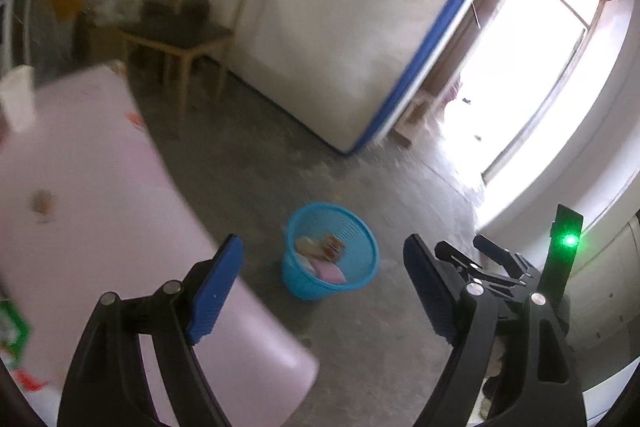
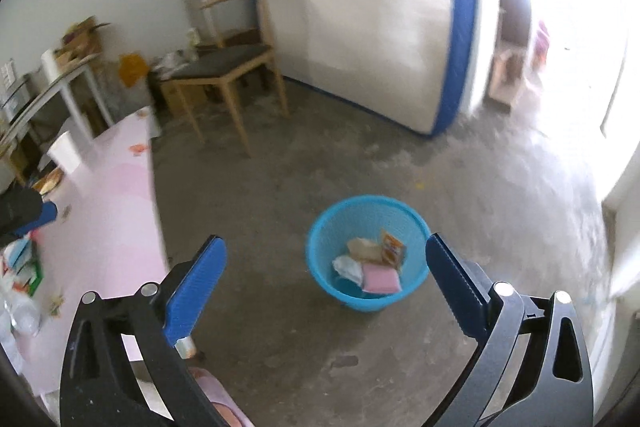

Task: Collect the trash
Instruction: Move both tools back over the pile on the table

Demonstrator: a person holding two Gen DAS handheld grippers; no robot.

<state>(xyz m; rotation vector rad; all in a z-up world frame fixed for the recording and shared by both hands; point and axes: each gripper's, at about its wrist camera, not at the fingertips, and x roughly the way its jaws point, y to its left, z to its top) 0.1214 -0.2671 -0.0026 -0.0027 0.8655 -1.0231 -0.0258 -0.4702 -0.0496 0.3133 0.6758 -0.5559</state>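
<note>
I see the concrete floor (image 2: 360, 163) filling most of both views, with a white mattress (image 2: 360, 7) edged in blue standing upright against the far wall. The pink table (image 1: 100, 187) sits on my left, scraps of litter (image 2: 52, 303) scattered over its near end. A wooden chair (image 2: 232, 63) stands beyond the table, near the mattress. The blue bin (image 2: 320, 239) rests on the floor, right of the table, apart from it. In the bin lie a pink sponge (image 2: 380, 277), an orange wrapper (image 2: 392, 247) and crumpled paper (image 2: 348, 267). My left gripper (image 1: 324, 291) is spread wide and holds nothing, above the table's edge. My right gripper (image 2: 326, 291) is likewise released and empty, hanging over the floor with the bin between its fingers in view.
</note>
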